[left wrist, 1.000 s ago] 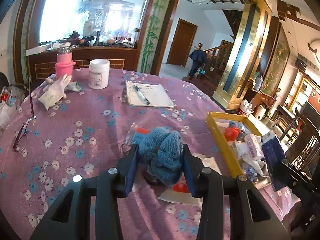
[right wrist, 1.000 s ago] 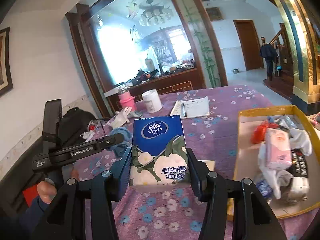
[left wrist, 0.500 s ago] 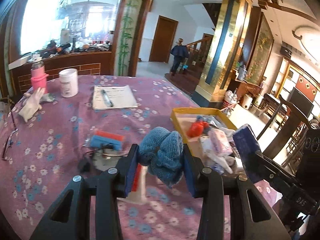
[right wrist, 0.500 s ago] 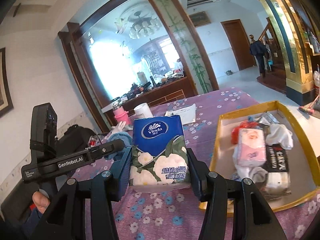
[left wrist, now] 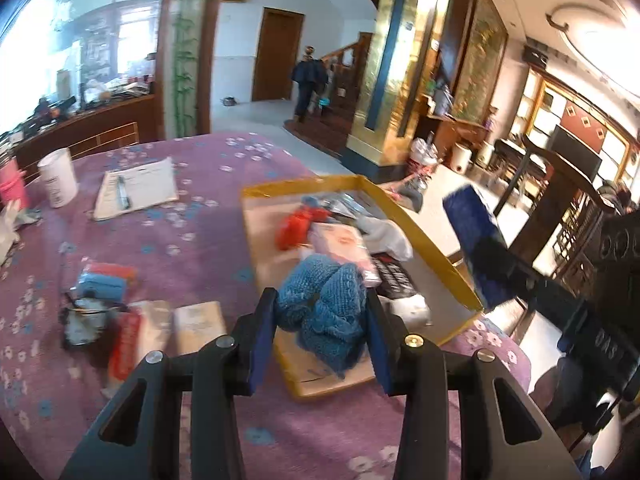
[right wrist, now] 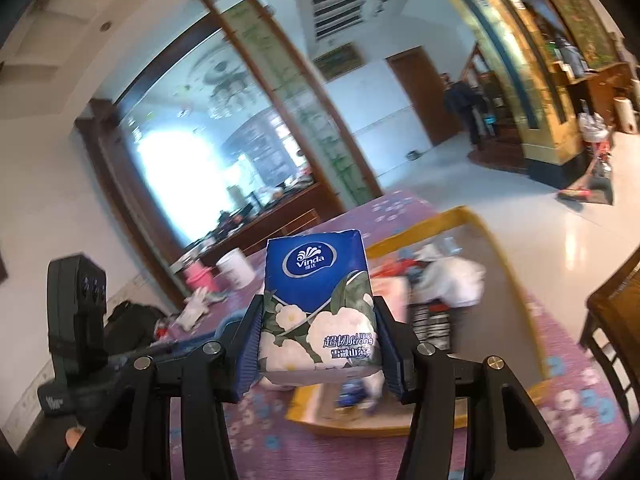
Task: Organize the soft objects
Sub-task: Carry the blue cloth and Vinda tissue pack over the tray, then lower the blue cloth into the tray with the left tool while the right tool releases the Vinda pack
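Left gripper clamps blue knitted bundle, right gripper clamps tissue pack; both held above yellow tray, likely for sorting with soft goods.

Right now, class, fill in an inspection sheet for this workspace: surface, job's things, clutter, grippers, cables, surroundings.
Surface: round table with a purple floral cloth.
Job's things: blue knitted item and tissue pack, both held; yellow tray already holding soft packs and a red item.
Clutter: notepad with pen, white jar, pink bottle, packets lying left of the tray.
Grippers: left gripper shut on the knitted item over the tray's near end; right gripper shut on the tissue pack.
Cables: nothing seen.
Surroundings: person by the stairs, dark chair beside the table.
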